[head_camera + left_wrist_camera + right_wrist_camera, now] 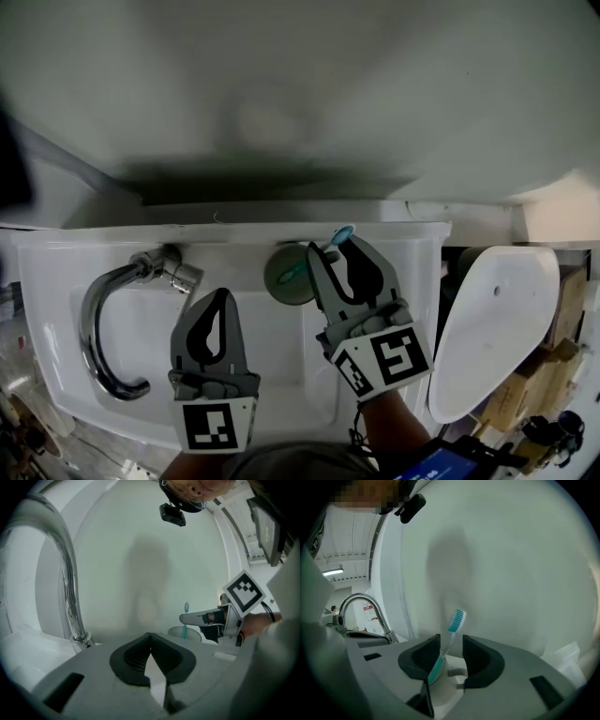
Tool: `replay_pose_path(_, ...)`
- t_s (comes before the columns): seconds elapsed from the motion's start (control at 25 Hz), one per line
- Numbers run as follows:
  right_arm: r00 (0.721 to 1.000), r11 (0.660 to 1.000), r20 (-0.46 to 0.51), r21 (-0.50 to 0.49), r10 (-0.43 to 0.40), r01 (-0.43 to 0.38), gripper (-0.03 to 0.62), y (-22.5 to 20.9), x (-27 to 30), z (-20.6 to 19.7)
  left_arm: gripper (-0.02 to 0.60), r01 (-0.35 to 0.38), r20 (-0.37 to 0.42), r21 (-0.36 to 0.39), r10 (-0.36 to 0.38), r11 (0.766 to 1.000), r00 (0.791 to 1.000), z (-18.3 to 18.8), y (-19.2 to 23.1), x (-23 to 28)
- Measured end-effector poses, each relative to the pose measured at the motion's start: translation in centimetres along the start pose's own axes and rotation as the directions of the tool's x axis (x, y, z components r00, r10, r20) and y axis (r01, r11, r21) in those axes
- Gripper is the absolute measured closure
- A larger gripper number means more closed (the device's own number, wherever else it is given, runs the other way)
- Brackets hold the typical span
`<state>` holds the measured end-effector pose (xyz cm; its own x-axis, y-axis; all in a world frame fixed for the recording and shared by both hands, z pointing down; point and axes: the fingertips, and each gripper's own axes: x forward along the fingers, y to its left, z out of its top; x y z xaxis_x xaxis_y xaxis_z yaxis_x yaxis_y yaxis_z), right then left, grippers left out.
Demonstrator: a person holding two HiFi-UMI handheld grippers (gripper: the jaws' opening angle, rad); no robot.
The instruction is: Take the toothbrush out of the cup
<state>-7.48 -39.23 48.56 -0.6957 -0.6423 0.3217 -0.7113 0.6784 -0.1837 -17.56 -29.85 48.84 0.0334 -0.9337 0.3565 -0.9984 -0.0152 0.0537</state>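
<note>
The cup [284, 275] stands on the back ledge of the white sink [234, 236], close under the pale wall [300, 84], so little room is left behind it. In front of the cup the basin drops away and gives open space. There the left gripper [222, 294] hangs with its jaws clenched together on nothing, to the cup's front left. Well left of the cup the chrome faucet [105, 323] arches over the basin. To the cup's right the ledge runs a short way to the sink's end, and beyond that a white rounded panel [492, 328] leans.

The right gripper [335, 246] reaches over the cup from the front. Its jaws are spread wide, one on each side of the toothbrush [456, 620]. The handle runs close along the left-hand pad [425, 654]; no view shows whether they touch.

The toothbrush sits in the cup, tilted, with its head above the rim. It has teal bristles, a slim white neck and a teal lower handle. The cup itself is round and grey-green from above.
</note>
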Motion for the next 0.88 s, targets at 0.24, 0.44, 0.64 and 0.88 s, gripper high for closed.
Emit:
replay_pose_path(0.24,1.0,1.0,-0.009,-0.008,0.007,-0.008,0.47,0.0,0.3,-0.4,0.568,0.001,-0.009,-0.005,-0.001,1.0,1.0,-0.6,0.0,0.3)
replay_pose_path(0.44,1.0,1.0,-0.011,-0.023,0.009,-0.009,0.496,0.2,0.2,-0.3,0.568,-0.002,-0.007,-0.003,0.002,1.0,1.0,-0.6,0.0,0.2)
replay_pose_path(0.64,1.0,0.999,0.01,-0.032,0.005,-0.005,0.513,0.2,-0.2,0.5,0.568,-0.001,0.002,0.001,0.001,1.0,1.0,-0.1,-0.3,-0.1)
replay_pose_path(0.88,1.0,0.999,0.024,-0.045,0.01,-0.009,0.545,0.8,-0.9,1.3,0.568,0.001,0.02,0.004,-0.001,1.0,1.0,0.7,-0.6,-0.8)
